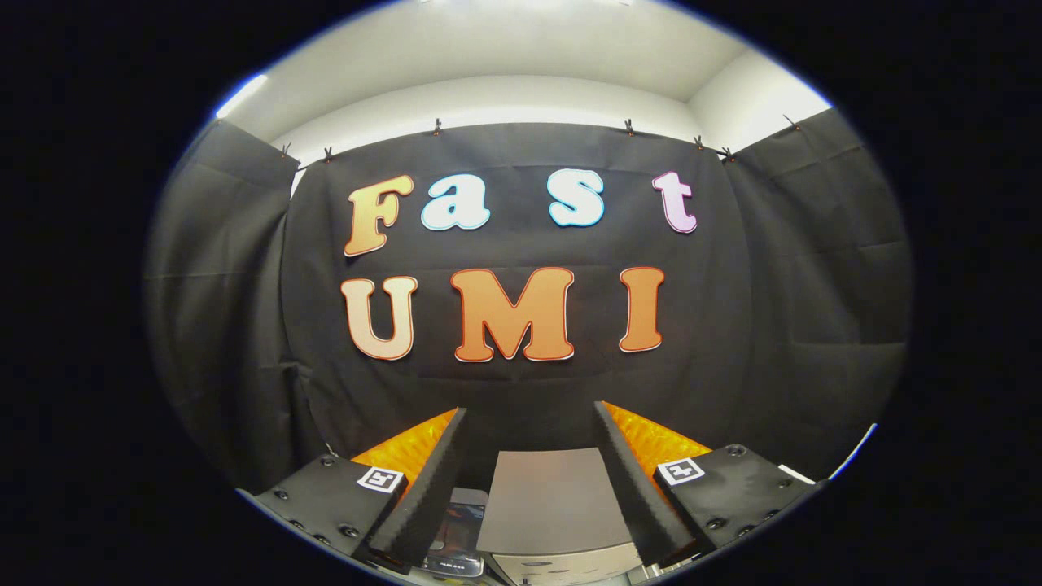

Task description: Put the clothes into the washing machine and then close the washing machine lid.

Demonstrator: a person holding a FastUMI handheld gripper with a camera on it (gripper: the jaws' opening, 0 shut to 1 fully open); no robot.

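Gripper: fingers spread wide, holding nothing. Washing machine: grey boxy top, lower centre of frame, between the fingers. Clothes: likely soft, light; pinch a bunched fold.

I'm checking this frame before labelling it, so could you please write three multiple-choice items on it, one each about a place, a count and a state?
1. Where is the grey box-shaped appliance relative to the gripper?
A. Below and between its fingers
B. Hanging on the cloth wall
C. Behind the ceiling light

2. How many square black-and-white marker tags sit on the gripper body?
A. None
B. Two
C. Five

3. How do the gripper's fingers stand?
A. Shut on a garment
B. Pressed together, empty
C. Spread apart, holding nothing

Answers: 1 A, its flat grey top shows in the gap between the fingers. 2 B, one tag sits at the base of each finger. 3 C, a wide gap separates the fingers and nothing is gripped.
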